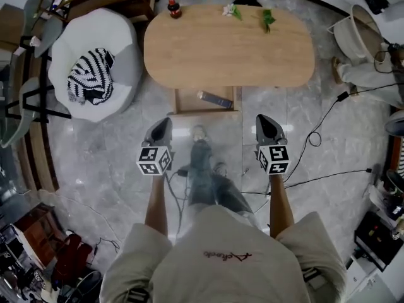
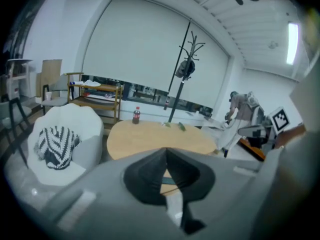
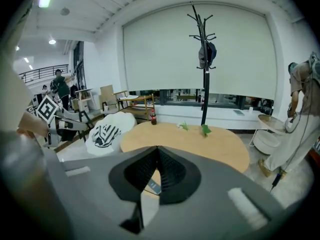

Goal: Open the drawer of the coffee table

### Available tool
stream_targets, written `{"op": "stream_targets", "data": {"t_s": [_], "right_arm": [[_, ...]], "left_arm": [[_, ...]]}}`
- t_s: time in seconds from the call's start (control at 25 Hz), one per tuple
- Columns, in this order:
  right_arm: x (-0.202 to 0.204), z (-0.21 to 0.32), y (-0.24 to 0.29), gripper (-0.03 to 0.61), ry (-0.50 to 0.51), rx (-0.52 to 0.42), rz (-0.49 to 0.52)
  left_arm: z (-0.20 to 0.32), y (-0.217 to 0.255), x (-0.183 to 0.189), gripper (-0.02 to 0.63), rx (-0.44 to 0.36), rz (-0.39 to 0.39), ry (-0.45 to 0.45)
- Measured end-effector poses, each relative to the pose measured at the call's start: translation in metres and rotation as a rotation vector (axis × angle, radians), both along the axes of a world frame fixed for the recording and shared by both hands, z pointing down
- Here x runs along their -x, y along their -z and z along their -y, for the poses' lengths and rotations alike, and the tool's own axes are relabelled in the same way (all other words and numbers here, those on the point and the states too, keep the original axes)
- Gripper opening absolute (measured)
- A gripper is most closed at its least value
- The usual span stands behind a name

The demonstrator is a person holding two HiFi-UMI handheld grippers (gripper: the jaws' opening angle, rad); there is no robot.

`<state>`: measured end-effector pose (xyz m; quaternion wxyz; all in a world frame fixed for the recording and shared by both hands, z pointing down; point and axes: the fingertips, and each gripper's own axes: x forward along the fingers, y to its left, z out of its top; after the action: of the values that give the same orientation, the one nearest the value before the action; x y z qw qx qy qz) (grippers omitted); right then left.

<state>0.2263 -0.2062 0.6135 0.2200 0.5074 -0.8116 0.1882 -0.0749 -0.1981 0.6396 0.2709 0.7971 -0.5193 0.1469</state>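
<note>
Drawer (image 1: 207, 100) already sticks out past the worktop's (image 1: 227, 49) near edge, which I guess is why left hand-held gripper (image 1: 161, 126) and right hand-held gripper (image 1: 265, 125) hang back, both closed empty.

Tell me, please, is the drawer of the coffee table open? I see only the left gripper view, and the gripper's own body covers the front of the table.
Observer: Yes. In the head view the drawer stands pulled out from the near side of the coffee table.
Operator: Is something inside it?
Observer: One dark oblong thing lies in it. What it is, I cannot tell.
Operator: Does the right gripper hold the drawer?
Observer: No. The right gripper has its fingers shut on nothing, and in the head view it is clearly apart from the drawer.
</note>
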Motion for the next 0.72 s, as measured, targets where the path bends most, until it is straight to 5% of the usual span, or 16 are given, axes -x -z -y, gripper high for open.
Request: {"op": "stream_targets", "data": {"t_s": [0.72], "right_arm": [[0.038,0.080,0.216,0.005,0.044,-0.270,0.020]], "left_arm": [[0.082,0.229,0.012,0.002,-0.271,0.012,-0.003]]}}
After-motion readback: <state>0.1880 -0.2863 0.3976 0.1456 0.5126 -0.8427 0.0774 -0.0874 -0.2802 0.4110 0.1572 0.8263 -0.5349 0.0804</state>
